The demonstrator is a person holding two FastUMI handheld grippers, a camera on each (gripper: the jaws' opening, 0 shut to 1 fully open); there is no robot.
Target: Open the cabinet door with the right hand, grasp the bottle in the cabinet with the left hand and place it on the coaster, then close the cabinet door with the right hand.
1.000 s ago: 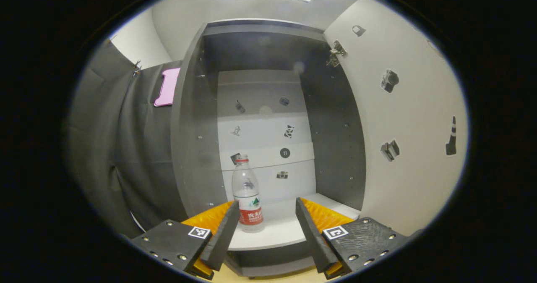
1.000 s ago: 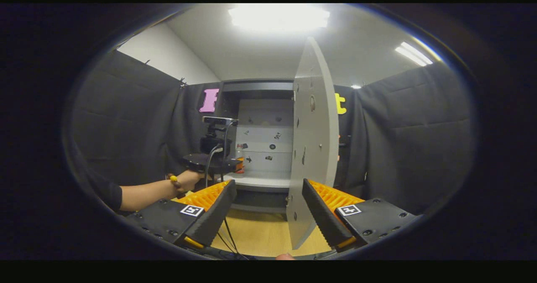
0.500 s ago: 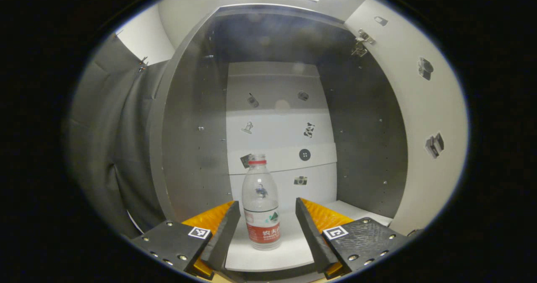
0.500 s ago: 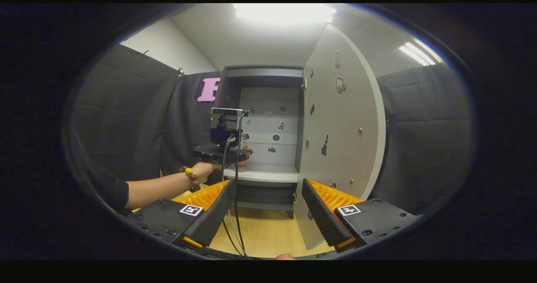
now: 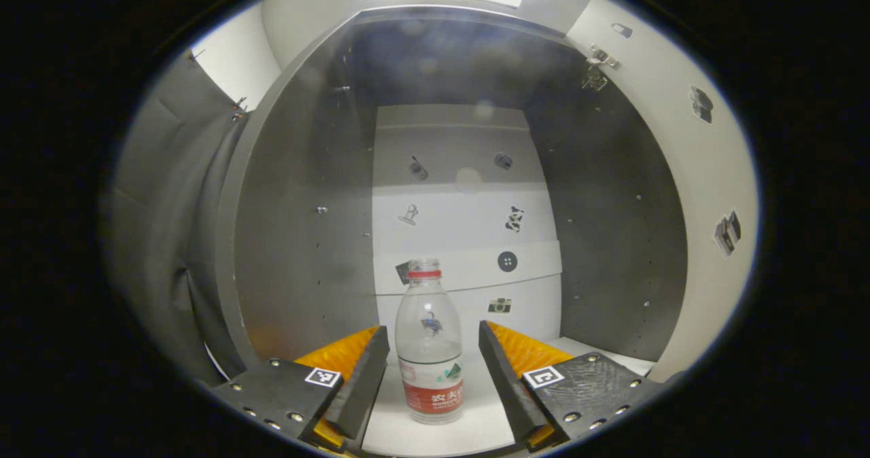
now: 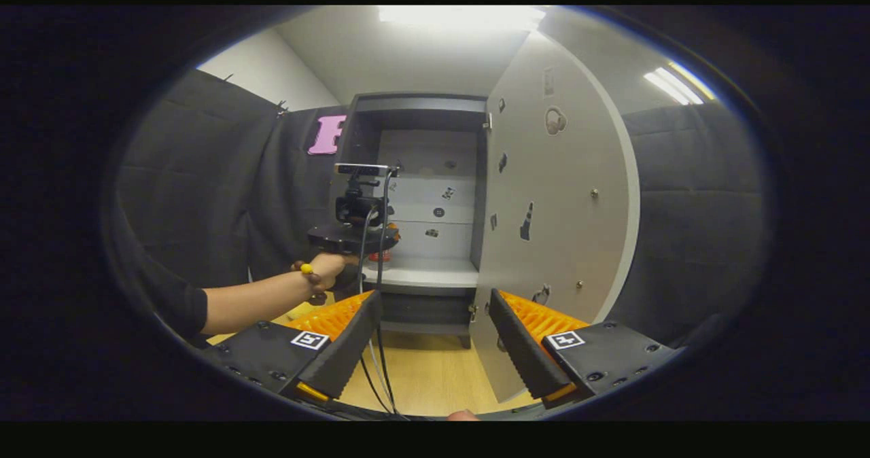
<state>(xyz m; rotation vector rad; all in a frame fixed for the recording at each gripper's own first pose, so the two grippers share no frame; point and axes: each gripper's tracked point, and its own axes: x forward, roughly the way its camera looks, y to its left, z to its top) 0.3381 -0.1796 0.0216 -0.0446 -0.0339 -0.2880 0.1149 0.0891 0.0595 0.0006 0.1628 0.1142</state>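
in the left gripper view the bottle (image 5: pixel 429 349) stands upright at lower centre of the frame, on the white shelf (image 5: pixel 476 431) of the cabinet (image 5: pixel 306 240), its red neck ring just above the middle of the picture. the left gripper (image 5: pixel 428 366) has its fingers spread wide, one on either side of the bottle, with a clear gap on both sides, so nothing is pinched yet. the step in hand looks to be the grasp: the door part seems done, since the cabinet door (image 6: pixel 557 193) stands swung open in the right half of the right gripper view. to do it well, i would push a little deeper so the pads meet the labelled lower body rather than the tapering shoulder, keep the bottle centred between the fingers so neither one nudges it over first, and close gently, as a thin clear bottle like this probably dents and slips under a hard squeeze. lift straight up before drawing it out over the shelf edge. in the right gripper view the right gripper (image 6: pixel 435 336) sits at the bottom of the frame with its fingers apart and holding nothing, back from the cabinet, while the hand (image 6: pixel 325 274) holding the other tool reaches in at centre left. the coaster's place i cannot tell.
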